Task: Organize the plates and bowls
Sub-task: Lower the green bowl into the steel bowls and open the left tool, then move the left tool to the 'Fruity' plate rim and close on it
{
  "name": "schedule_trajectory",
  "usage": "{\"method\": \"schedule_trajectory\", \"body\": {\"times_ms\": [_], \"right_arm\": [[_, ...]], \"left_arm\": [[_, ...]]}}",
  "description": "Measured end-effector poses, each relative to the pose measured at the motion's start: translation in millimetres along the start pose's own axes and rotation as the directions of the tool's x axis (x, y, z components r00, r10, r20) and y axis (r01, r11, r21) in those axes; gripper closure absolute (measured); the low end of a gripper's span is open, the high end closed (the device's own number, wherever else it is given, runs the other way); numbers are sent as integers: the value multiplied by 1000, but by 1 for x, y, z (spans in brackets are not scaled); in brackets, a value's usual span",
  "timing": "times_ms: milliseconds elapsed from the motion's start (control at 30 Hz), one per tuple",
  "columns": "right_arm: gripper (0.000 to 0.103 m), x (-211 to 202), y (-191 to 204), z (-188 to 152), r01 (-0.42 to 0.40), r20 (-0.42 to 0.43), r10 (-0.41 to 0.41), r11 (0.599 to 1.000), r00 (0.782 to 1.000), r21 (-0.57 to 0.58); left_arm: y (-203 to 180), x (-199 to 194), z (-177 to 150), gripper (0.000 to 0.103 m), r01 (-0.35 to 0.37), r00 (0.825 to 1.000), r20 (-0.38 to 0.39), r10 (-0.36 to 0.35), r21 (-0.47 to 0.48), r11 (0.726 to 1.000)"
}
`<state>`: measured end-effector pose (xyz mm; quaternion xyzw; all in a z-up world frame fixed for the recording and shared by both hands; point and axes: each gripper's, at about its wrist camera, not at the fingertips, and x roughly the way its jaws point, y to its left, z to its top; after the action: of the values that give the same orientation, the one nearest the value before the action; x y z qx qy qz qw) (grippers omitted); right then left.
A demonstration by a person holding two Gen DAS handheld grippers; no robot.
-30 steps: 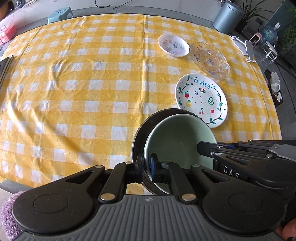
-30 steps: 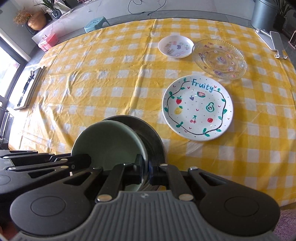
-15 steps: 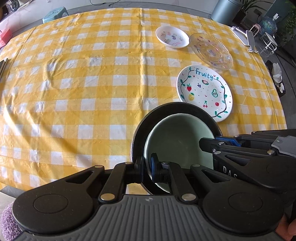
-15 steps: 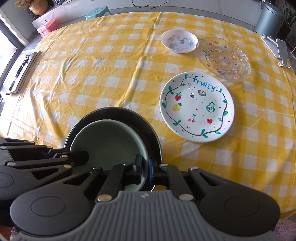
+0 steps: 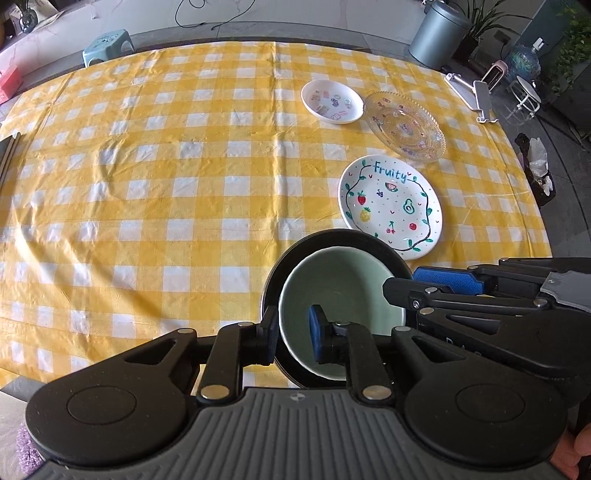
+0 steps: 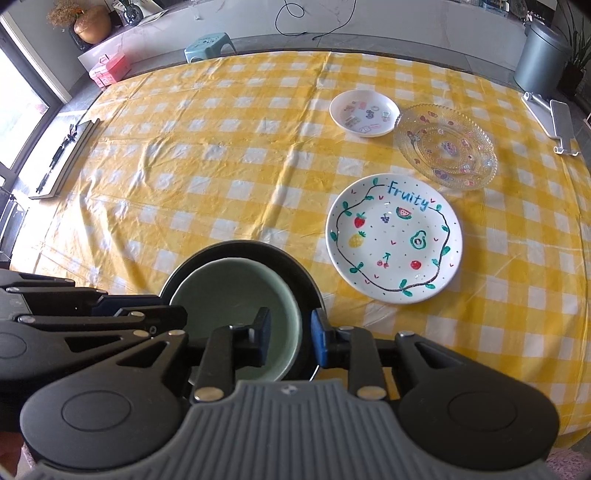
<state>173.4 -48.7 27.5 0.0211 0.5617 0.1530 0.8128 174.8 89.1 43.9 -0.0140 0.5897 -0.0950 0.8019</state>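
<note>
A pale green bowl point(image 5: 343, 280) point(image 6: 229, 295) sits inside a black plate point(image 5: 332, 236) point(image 6: 240, 245) on the yellow checked tablecloth, near the front edge. My left gripper point(image 5: 294, 338) straddles the stack's left rim. Its jaws are opening and its pads stand off the rim. My right gripper point(image 6: 290, 338) straddles the right rim in the same way, also opening. Further right lie a white "Fruity" plate point(image 5: 391, 206) point(image 6: 393, 240), a clear glass plate point(image 5: 404, 127) point(image 6: 445, 146) and a small white bowl point(image 5: 331, 101) point(image 6: 364, 112).
The tablecloth point(image 5: 166, 177) covers the whole table. Beyond the far edge stand a teal stool point(image 5: 107, 42) and a grey bin point(image 5: 439, 35). A white phone stand point(image 5: 476, 96) sits at the far right corner, and a dark flat object point(image 6: 62, 158) lies at the left edge.
Both pairs of jaws were pinched on the stack's rims and have now parted, leaving a gap on each side of the rim. The other dishes have not moved.
</note>
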Motion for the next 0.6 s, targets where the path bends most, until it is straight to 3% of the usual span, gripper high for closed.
{"method": "schedule_trajectory", "body": {"times_ms": [167,400,600], "right_arm": [[77,-28,-12,0,-42,82,40,999,996,21],[77,-55,-55,-14,-87,218,61,990,974,113],[74,-46,-97,-32,-110,256,54,971,965,213]], "left_arm": [[-6,-23,-1,74,33,996,86,-36,31,999],[-16,-33,-5,62,173,965,189,-182,65,983],[-26,-15,12,62,148,966,197,-168,115,982]]}}
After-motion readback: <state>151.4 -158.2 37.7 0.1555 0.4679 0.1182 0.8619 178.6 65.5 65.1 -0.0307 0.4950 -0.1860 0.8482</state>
